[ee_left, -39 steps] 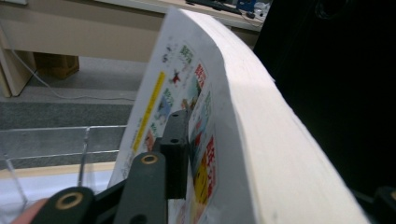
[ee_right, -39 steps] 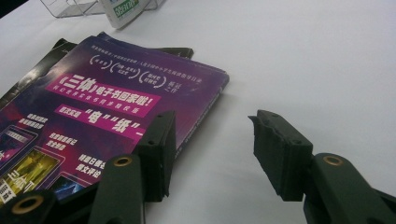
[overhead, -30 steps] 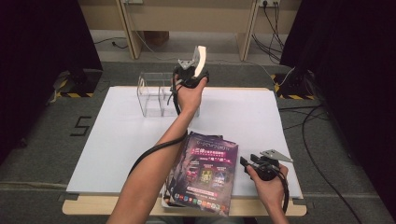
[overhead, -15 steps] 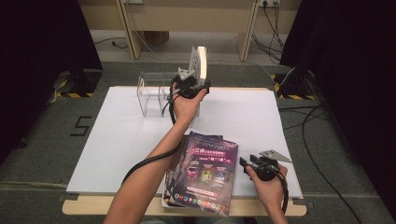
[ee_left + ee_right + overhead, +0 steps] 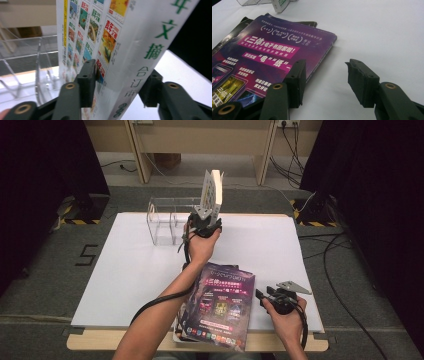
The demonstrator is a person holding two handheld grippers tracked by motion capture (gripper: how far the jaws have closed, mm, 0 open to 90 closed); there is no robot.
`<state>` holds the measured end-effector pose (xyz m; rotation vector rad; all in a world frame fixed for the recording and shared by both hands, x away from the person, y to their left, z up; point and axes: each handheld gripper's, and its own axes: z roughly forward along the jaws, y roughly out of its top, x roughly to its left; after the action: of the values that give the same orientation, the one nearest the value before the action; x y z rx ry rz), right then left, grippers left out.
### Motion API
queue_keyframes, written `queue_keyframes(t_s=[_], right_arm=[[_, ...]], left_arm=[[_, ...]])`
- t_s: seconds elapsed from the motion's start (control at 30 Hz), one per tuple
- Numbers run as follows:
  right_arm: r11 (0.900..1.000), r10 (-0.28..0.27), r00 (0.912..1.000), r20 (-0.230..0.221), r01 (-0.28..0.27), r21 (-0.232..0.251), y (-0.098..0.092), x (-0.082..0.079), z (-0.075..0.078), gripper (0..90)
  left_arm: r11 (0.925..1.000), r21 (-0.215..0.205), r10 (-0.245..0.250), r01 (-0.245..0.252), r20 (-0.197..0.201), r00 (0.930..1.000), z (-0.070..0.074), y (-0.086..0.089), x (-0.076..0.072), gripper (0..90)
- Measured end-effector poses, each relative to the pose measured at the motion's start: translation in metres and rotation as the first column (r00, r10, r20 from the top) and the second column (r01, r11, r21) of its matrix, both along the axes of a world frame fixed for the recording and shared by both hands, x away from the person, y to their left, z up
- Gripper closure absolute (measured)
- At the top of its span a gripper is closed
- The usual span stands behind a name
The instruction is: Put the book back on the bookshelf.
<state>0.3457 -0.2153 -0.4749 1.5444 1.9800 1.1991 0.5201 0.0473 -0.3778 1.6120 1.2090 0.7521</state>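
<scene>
Take the clear acrylic rack as your reference. Your left gripper holds a thick white magazine volume upright, just to the right of the rack and slightly nearer to you. In the left gripper view, the volume sits between the jaws with its spine facing the camera: the left pad is against the cover, while the right pad appears to stand a little off the spine edge. The jaws have just been closing with the volume between them, so treat the grip as not yet confirmed.

Before moving toward the rack, finish the squeeze until both pads bear on the volume. Keep the volume vertical; it is tall above the jaws and will tend to tip. Move it sideways toward the rack, line its lower edge up with a slot between the dividers, then lower it straight. Do not release until the bottom edge rests on the rack floor.

Your right gripper rests well away from the rack, at the near edge of the table, jaws apart and holding nothing, just beside the purple-covered stack of magazines. In the right gripper view, the top cover lies beside the left jaw. Keep this hand still until the volume is seated.
</scene>
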Motion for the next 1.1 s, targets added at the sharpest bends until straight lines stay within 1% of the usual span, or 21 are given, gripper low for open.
queue_keyframes(t_s=[0.03, 0.07, 0.13, 0.17, 0.2, 0.23, 0.3, 0.37, 0.43, 0.47, 0.5, 0.6, 0.67, 0.77, 0.8, 0.87, 0.93, 0.97, 1.0, 1.07, 1.1], right_arm=[[1.000, -0.001, 1.0000, 0.001, 0.001, 0.000, 0.000, 0.000, 0.000, 49.7], [1.000, -0.002, 1.0000, 0.001, 0.002, -0.001, 0.000, 0.000, 0.000, 49.7], [1.000, -0.003, 1.0000, 0.003, 0.003, 0.001, -0.001, 0.000, 0.000, 49.7], [1.000, -0.003, 1.0000, 0.003, 0.003, 0.001, -0.001, 0.000, 0.000, 49.7], [1.000, -0.002, 1.0000, 0.005, 0.002, 0.000, -0.001, 0.000, 0.000, 49.7], [1.000, -0.002, 1.0000, 0.004, 0.002, -0.001, -0.001, 0.001, 0.000, 49.6], [1.000, 0.000, 1.0000, 0.003, 0.000, 0.001, -0.001, 0.001, 0.000, 49.7], [1.000, -0.001, 1.0000, 0.001, 0.001, 0.000, 0.000, 0.002, -0.001, 49.7], [1.000, -0.002, 1.0000, 0.000, 0.002, 0.001, 0.000, 0.002, 0.000, 49.6], [1.000, -0.002, 1.0000, 0.001, 0.002, 0.000, -0.001, 0.001, 0.000, 49.7], [1.000, -0.003, 1.0000, 0.001, 0.003, 0.001, -0.001, 0.001, 0.000, 49.7], [1.000, -0.003, 1.0000, 0.003, 0.003, 0.002, -0.001, 0.001, 0.000, 49.7], [1.000, -0.002, 1.0000, 0.003, 0.002, 0.002, -0.001, 0.001, 0.000, 49.7], [1.000, -0.002, 1.0000, 0.002, 0.002, 0.002, 0.000, 0.001, 0.000, 49.7], [1.000, -0.001, 1.0000, 0.003, 0.001, 0.003, 0.000, 0.001, 0.000, 49.7], [1.000, -0.003, 1.0000, 0.005, 0.003, 0.003, 0.000, 0.001, 0.001, 49.7], [1.000, -0.006, 1.0000, 0.003, 0.006, 0.006, 0.000, 0.001, 0.001, 49.7], [1.000, -0.006, 1.0000, 0.003, 0.006, 0.006, 0.000, 0.001, 0.001, 49.7], [1.000, -0.008, 1.0000, 0.003, 0.008, 0.006, 0.000, 0.000, 0.001, 49.7], [1.000, -0.007, 1.0000, 0.006, 0.007, 0.006, 0.000, 0.000, 0.002, 49.7], [1.000, -0.007, 1.0000, 0.006, 0.007, 0.006, 0.000, 0.000, 0.002, 49.7]], left_arm=[[1.0000, 0.000, 0.000, 0.000, 0.000, 1.0000, 0.000, 0.000, 0.000, 59.8], [0.9999, 0.002, 0.015, -0.015, 0.007, 0.9999, 0.002, 0.001, 0.000, 63.6], [0.9986, -0.041, 0.034, -0.034, 0.004, 0.9994, 0.005, 0.005, 0.003, 68.1], [0.9986, -0.041, 0.034, -0.034, 0.004, 0.9994, 0.005, 0.005, 0.003, 69.2], [0.9967, -0.066, 0.048, -0.048, -0.003, 0.9988, 0.007, 0.008, 0.005, 69.7], [0.9956, -0.076, 0.054, -0.054, -0.005, 0.9985, 0.007, 0.008, 0.005, 69.7], [0.9959, -0.073, 0.054, -0.054, -0.002, 0.9985, 0.006, 0.006, 0.004, 69.3], [0.9976, -0.052, 0.047, -0.046, 0.014, 0.9988, 0.005, 0.000, 0.003, 67.1], [0.9985, -0.031, 0.045, -0.044, 0.014, 0.9989, 0.005, -0.004, 0.003, 64.5], [0.9985, -0.031, 0.045, -0.044, 0.014, 0.9989, 0.005, -0.004, 0.003, 63.4], [0.9976, -0.048, 0.050, -0.049, 0.003, 0.9988, 0.006, -0.004, 0.003, 62.7], [0.9974, -0.057, 0.045, -0.045, 0.000, 0.9990, 0.007, -0.001, 0.003, 60.3], [0.9973, -0.069, 0.027, -0.027, 0.001, 0.9996, 0.006, 0.002, 0.002, 58.7], [0.9978, -0.065, 0.011, -0.010, 0.007, 0.9999, 0.007, 0.004, 0.001, 56.1], [0.9987, -0.051, -0.007, 0.008, 0.022, 0.9997, 0.009, 0.003, -0.001, 54.6], [0.9992, -0.036, -0.018, 0.019, 0.026, 0.9995, 0.011, 0.002, -0.002, 51.2], [0.9990, -0.037, -0.022, 0.023, 0.024, 0.9995, 0.012, 0.002, -0.003, 47.9], [0.9988, -0.039, -0.028, 0.028, 0.017, 0.9995, 0.013, 0.002, -0.003, 47.9], [0.9986, -0.039, -0.036, 0.037, 0.009, 0.9993, 0.014, 0.002, -0.005, 43.7], [0.9985, -0.035, -0.041, 0.041, 0.006, 0.9991, 0.014, 0.003, -0.006, 40.2], [0.9984, -0.033, -0.046, 0.046, 0.000, 0.9989, 0.014, 0.004, -0.007, 40.2]])
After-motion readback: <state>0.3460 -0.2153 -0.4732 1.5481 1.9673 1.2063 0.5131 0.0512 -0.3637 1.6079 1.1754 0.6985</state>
